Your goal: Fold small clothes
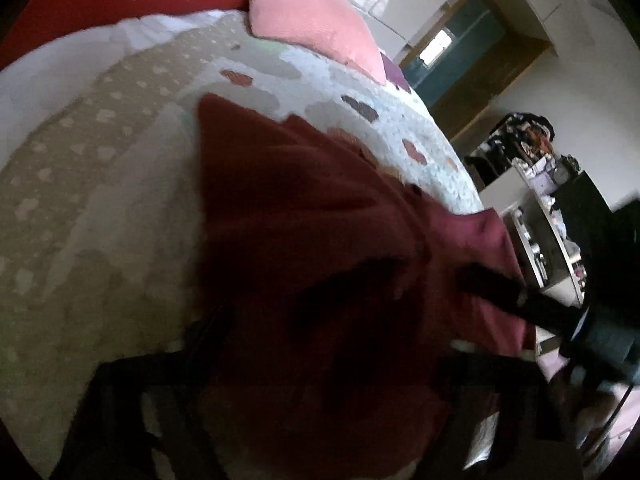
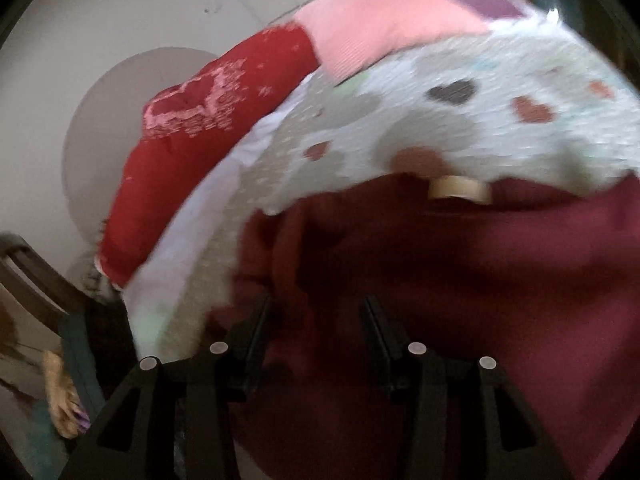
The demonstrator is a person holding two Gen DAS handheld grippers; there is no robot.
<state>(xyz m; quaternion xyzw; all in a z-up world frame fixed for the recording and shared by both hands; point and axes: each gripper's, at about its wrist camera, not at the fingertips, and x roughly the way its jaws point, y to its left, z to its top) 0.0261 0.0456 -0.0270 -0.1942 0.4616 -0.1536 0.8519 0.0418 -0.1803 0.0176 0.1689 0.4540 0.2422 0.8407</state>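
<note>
A dark maroon garment [image 1: 312,216] lies on a bed with a heart-patterned quilt [image 1: 100,184]. In the left wrist view the garment drapes over my left gripper [image 1: 320,340] and hides its fingers. The other gripper's black finger [image 1: 492,292] presses on the cloth's right edge. In the right wrist view my right gripper [image 2: 316,316] hovers over the garment [image 2: 480,280]; its black fingers [image 2: 256,332] stand apart with maroon cloth between them. A tan label [image 2: 460,189] sits at the garment's far edge.
A pink pillow [image 1: 312,16] and a red pillow [image 2: 192,140] lie at the head of the bed. A cluttered shelf [image 1: 536,200] stands right of the bed. A chair [image 2: 48,280] stands at the bed's left side.
</note>
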